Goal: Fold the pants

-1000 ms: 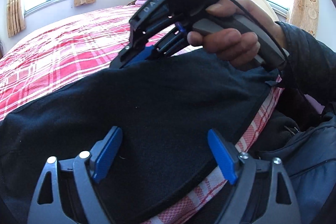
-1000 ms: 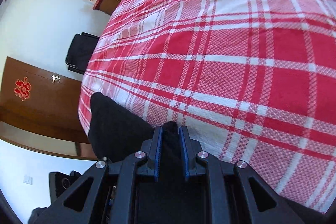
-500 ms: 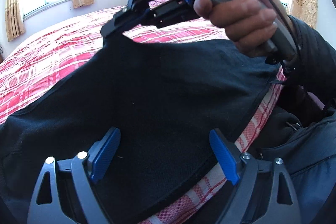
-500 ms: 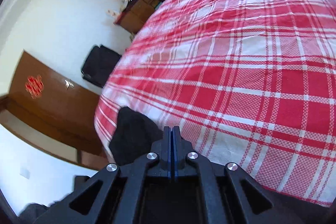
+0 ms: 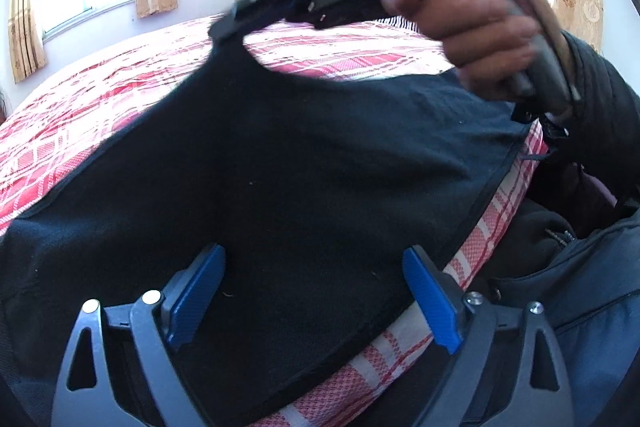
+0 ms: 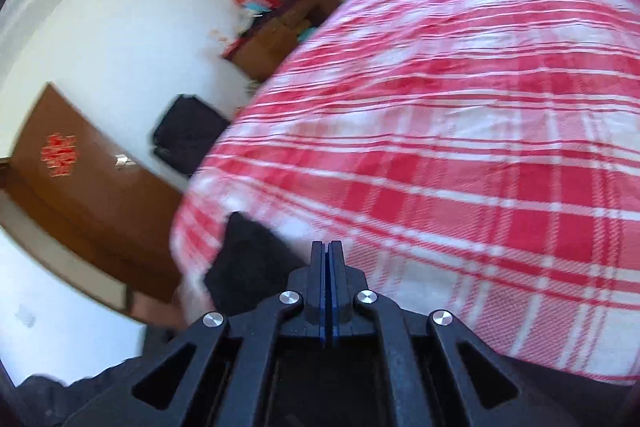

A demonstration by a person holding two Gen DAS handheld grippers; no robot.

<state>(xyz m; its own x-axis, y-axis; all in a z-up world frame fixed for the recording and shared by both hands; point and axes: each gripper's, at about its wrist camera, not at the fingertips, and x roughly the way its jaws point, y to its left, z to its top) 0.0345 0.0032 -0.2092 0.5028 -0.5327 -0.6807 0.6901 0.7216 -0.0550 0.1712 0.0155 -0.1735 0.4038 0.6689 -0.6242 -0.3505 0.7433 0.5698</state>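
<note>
Right gripper lifts a corner of the pants.
Its fingers pinch cloth; left gripper fingers spread wide, the pants lying between and beyond them.

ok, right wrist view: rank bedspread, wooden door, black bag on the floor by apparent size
1. Red plaid bedspread, fills most of the frame.
2. Wooden door.
3. Black bag, smallest.
This is apparent size only: the bedspread lies nearest the camera, and fisheye distortion skews the edges.
</note>
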